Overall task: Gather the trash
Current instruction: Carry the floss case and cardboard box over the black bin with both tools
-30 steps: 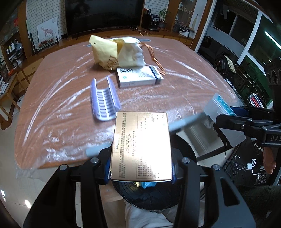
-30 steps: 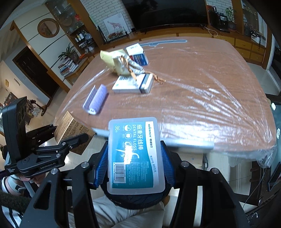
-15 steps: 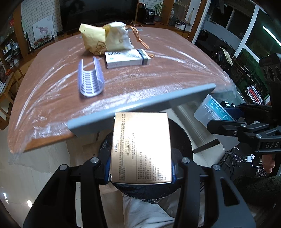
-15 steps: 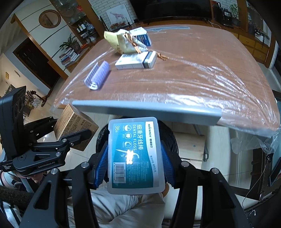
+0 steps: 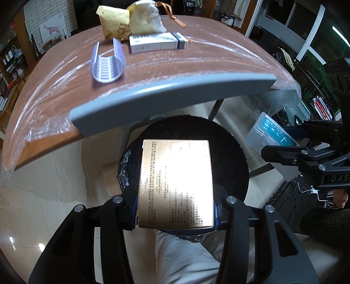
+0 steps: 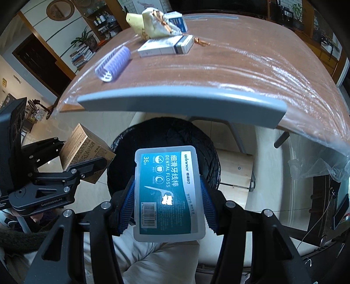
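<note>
My left gripper (image 5: 176, 209) is shut on a gold cardboard box (image 5: 176, 183) and holds it over a round bin lined with a black bag (image 5: 231, 153). My right gripper (image 6: 167, 203) is shut on a clear dental floss box with a teal label (image 6: 167, 192), held over the same bin (image 6: 201, 139). The right gripper and floss box also show in the left wrist view (image 5: 275, 135). The left gripper and gold box also show in the right wrist view (image 6: 85, 148). A purple ribbed holder (image 5: 107, 63), a white and blue carton (image 5: 157, 42) and a crumpled yellow bag (image 5: 129, 19) lie on the table.
The brown table under clear plastic film (image 5: 196, 63) stands beyond the bin. A grey chair back (image 5: 170, 98) arches between bin and table. A second small blue and white box (image 6: 177, 19) lies behind the yellow bag. My light trousers (image 5: 186, 260) are below the bin.
Both grippers have pulled back from the table edge and come down over the black bin with their boxes. The grey chair back is now above them in both views.
</note>
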